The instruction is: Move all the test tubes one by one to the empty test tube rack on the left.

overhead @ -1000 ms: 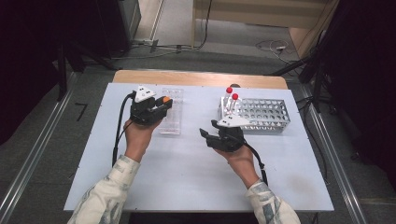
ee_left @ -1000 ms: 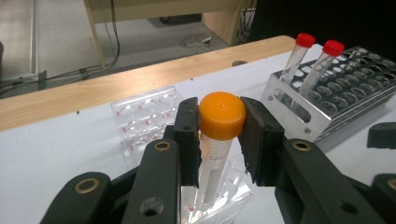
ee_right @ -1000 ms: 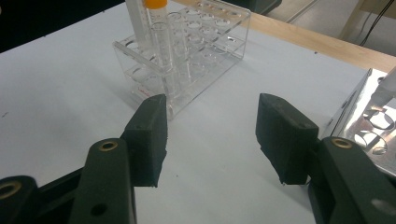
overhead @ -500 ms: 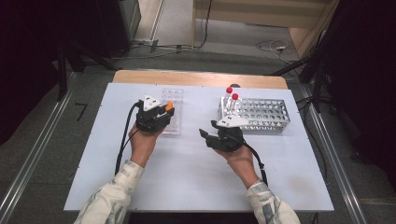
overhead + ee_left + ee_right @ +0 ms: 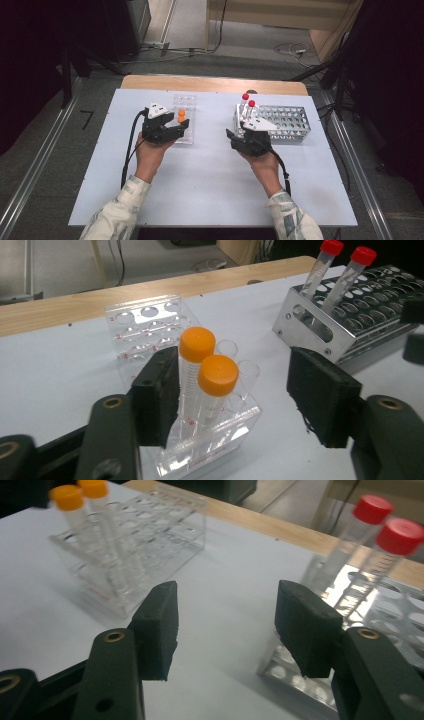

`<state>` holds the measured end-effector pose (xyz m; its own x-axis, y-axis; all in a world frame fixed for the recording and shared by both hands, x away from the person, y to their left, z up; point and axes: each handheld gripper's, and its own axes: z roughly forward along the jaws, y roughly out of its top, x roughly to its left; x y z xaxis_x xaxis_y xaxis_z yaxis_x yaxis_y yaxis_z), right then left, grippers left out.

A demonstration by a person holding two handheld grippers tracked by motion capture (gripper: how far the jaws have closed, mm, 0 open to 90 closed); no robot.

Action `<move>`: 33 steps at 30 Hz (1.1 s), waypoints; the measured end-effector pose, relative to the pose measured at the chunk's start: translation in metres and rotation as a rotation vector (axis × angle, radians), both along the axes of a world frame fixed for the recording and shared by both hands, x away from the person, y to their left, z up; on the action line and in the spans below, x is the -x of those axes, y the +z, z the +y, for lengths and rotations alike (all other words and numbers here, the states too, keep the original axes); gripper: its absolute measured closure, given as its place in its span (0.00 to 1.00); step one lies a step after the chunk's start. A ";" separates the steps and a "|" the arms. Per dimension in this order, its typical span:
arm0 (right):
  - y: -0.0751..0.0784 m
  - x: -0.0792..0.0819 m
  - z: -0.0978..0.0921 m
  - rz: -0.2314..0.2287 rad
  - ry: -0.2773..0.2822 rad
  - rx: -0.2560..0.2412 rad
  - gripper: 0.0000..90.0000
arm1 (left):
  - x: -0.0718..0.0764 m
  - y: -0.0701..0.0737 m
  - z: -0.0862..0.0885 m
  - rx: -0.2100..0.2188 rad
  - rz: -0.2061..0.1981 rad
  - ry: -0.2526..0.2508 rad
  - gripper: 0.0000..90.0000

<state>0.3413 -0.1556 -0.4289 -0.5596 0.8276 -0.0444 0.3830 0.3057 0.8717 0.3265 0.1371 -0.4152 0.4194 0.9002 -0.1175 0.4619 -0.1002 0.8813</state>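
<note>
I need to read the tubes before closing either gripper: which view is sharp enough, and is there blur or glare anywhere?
Left gripper view: the orange-capped tubes and clear rack are sharp. Right gripper view: they are soft and blurred, and the metal rack shows bright glare below the red-capped tubes. High view: evenly lit, but the tubes are too small to read.

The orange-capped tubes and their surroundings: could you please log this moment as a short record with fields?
orange-capped tubes: two, upright in the clear plastic rack, near end
red-capped tubes: two, leaning in the metal rack, corner holes
left gripper: open, fingers either side of the orange-capped tubes, not clamped
right gripper: open, holding nothing, beside the metal rack
table: white top
</note>
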 end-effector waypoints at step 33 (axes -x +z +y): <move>-0.013 -0.080 -0.020 0.041 -0.226 -0.002 0.75 | 0.010 -0.001 0.007 0.007 0.003 0.014 0.23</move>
